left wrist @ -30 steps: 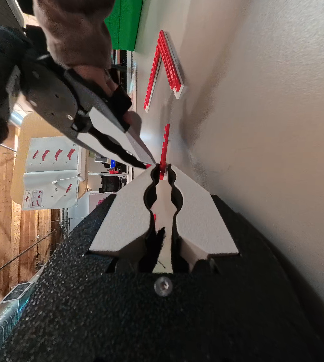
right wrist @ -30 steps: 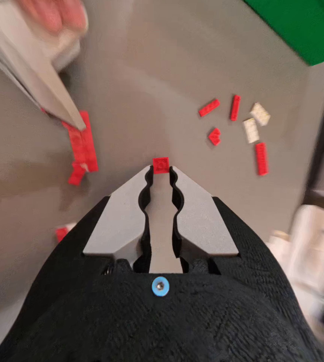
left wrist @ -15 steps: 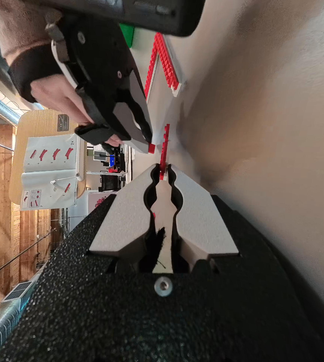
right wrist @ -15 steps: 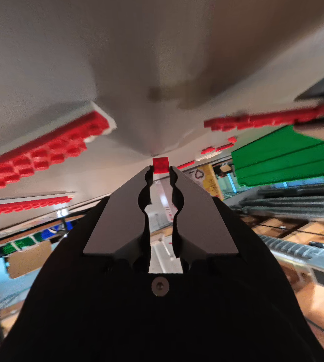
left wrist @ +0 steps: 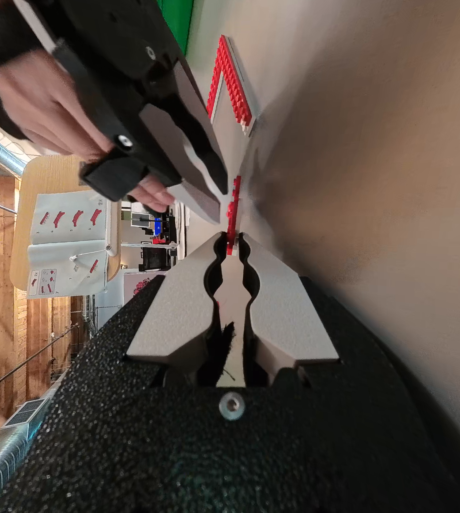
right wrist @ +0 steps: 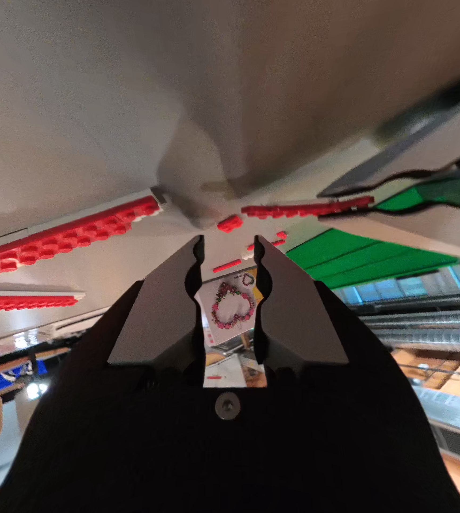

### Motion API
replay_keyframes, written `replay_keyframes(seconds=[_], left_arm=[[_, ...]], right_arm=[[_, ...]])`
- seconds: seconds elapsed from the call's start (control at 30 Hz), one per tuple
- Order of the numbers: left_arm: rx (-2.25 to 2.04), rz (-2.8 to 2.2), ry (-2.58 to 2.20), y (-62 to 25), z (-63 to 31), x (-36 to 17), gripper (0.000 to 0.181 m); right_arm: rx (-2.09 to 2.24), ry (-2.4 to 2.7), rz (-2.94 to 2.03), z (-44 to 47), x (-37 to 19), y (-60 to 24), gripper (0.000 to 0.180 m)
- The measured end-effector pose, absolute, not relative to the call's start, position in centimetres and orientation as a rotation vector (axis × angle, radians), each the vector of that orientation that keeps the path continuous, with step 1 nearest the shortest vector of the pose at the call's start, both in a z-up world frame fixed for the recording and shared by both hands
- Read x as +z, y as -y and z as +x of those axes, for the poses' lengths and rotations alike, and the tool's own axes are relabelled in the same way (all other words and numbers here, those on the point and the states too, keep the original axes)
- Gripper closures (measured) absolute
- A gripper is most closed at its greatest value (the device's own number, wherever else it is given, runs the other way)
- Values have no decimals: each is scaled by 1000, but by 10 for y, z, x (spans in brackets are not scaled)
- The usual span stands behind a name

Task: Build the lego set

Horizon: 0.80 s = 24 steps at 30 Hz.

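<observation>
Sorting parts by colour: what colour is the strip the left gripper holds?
Red strip, with a white bit at the gripped end; clearest in the left wrist view.

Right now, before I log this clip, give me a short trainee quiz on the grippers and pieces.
1. True or false: the right gripper is shut.
2. What does the left gripper hold? A) a blue brick B) a red strip C) nothing
3. Fill in: the large flat board in the right wrist view is ___ in colour.
Key: 1 false, its jaws stand open; 2 B; 3 green.
</observation>
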<state>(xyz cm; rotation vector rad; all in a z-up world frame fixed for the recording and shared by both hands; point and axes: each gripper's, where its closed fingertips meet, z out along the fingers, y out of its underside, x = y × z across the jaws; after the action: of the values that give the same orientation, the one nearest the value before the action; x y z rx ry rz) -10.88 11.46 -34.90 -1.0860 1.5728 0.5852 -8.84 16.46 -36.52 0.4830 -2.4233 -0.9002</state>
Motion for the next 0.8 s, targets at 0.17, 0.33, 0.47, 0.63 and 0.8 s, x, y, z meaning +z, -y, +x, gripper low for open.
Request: replay_keyframes(seconds=[0.17,0.33,0.47,0.63,0.8], left_arm=[[588,-1082,-1572,-114,-109,-348,174],[605,-1075,-1584,-115,-109,-350,175],[622,-1061,-1585,-114,-108,-349,174],[644,-1050,-1592,-115,-109,-349,174],[643,-1049,-1584,-115,-108,-348,175]], right_arm=[[-598,2382,-312,-87,-344,-174,157],[273,1785,-1698,-93,-340,-174,149],[610,1496,-2077,-94,-358,-166,149],[629,1416,-2158,-96,-369,-166,148],[495,1499,-2116,-91,-372,-165,162]])
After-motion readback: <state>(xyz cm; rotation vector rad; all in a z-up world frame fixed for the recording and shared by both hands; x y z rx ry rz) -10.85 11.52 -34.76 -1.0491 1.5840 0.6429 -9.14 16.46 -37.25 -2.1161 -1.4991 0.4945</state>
